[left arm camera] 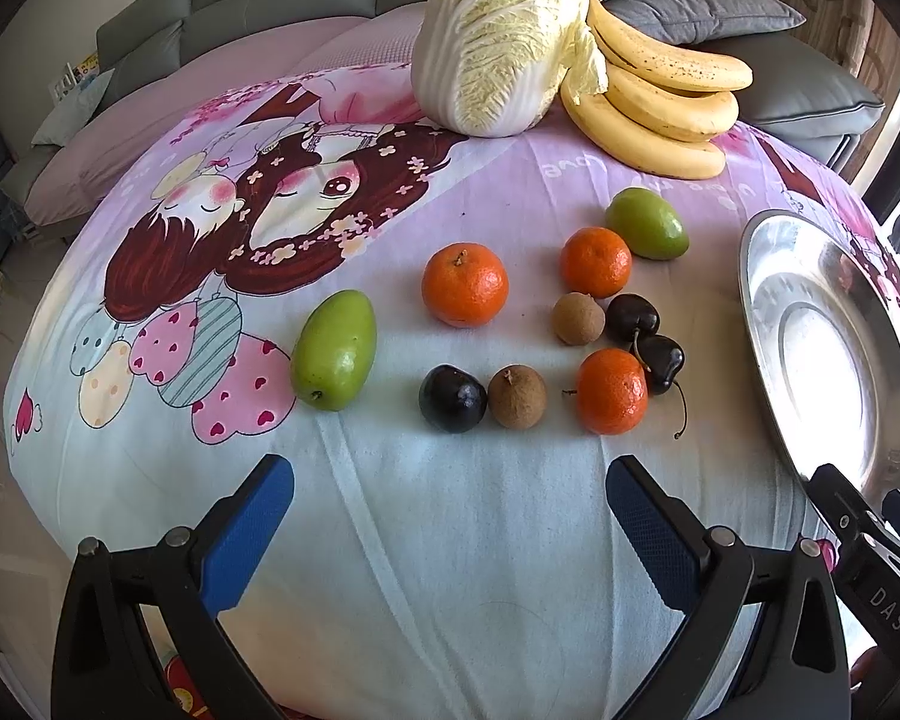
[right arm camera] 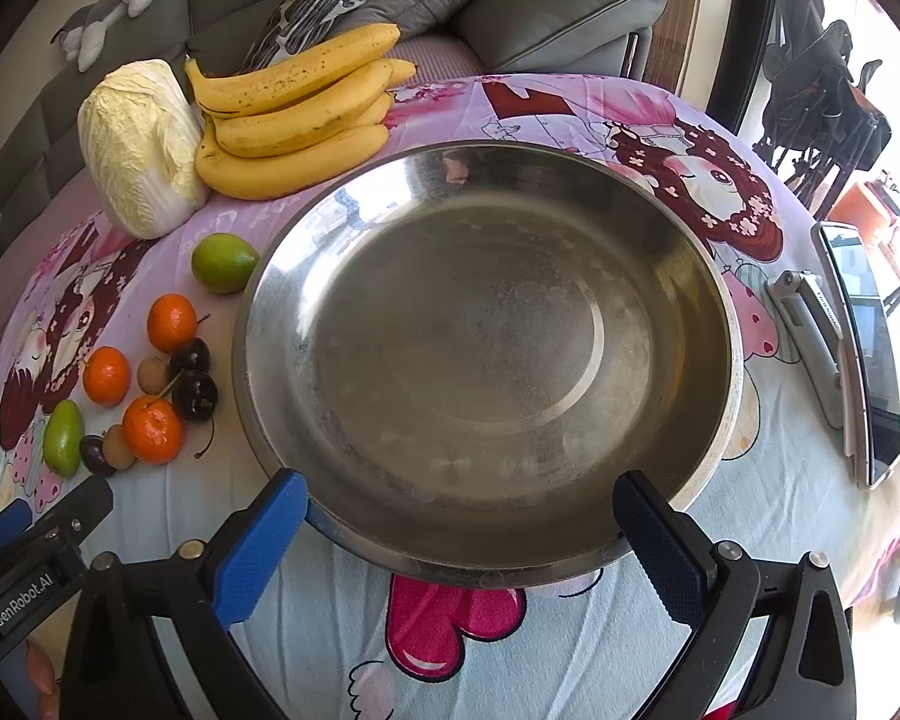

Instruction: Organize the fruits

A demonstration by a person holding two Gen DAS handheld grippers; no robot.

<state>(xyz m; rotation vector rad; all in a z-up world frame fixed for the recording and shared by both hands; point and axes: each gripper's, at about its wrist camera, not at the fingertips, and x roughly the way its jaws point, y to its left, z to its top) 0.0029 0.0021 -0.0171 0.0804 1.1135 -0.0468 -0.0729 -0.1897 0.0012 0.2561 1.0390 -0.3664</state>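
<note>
Small fruits lie on a cartoon-print cloth: three tangerines (left arm camera: 465,284), two green mangoes (left arm camera: 334,350), a dark plum (left arm camera: 452,398), two brown longans (left arm camera: 516,396) and dark cherries (left arm camera: 632,317). My left gripper (left arm camera: 450,516) is open and empty, just in front of them. A bunch of bananas (left arm camera: 654,102) lies behind. An empty steel bowl (right arm camera: 486,348) stands to the right of the fruits. My right gripper (right arm camera: 462,534) is open and empty at the bowl's near rim. The fruits (right arm camera: 153,429) show at the left of the right wrist view.
A napa cabbage (left arm camera: 498,36) stands beside the bananas at the table's far side. A phone (right arm camera: 864,348) and a metal clip (right arm camera: 810,330) lie right of the bowl. A grey sofa with cushions (right arm camera: 510,6) is behind the table.
</note>
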